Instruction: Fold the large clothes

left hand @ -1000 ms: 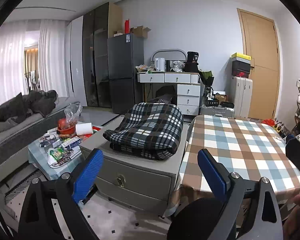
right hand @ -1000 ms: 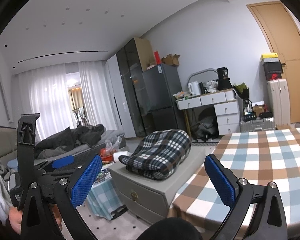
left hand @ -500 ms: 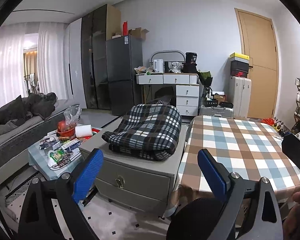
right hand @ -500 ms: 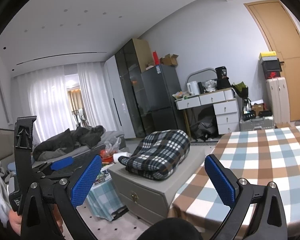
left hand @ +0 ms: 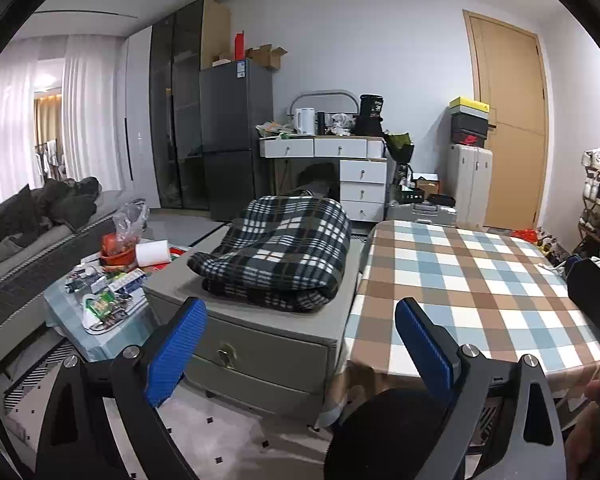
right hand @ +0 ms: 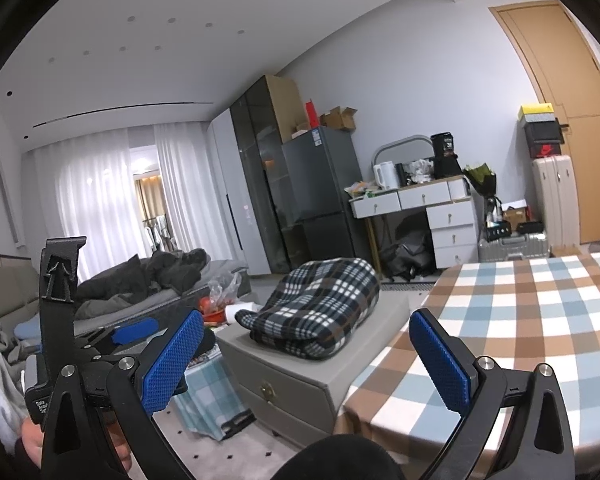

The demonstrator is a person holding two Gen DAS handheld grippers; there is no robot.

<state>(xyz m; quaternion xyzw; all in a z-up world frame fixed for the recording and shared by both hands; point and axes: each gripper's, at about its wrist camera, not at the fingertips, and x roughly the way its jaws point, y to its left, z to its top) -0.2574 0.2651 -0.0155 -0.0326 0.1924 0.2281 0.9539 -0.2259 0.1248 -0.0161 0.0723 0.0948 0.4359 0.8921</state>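
While both the left gripper (left hand: 298,344) and right gripper (right hand: 306,354) hover with jaws apart and empty, the plaid garment (left hand: 276,254) lies bundled, roughly folded, on the grey drawer cabinet (left hand: 260,344) beside the checked desk (left hand: 472,288): fits either awaiting folding or folded and set aside.

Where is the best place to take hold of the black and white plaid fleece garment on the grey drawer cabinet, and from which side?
Probably the near left corner of the black and white plaid fleece garment, where its edge lies flat on the grey drawer cabinet. Come from the front with the open left tool; the rest is a rounded mound, hard to pinch.
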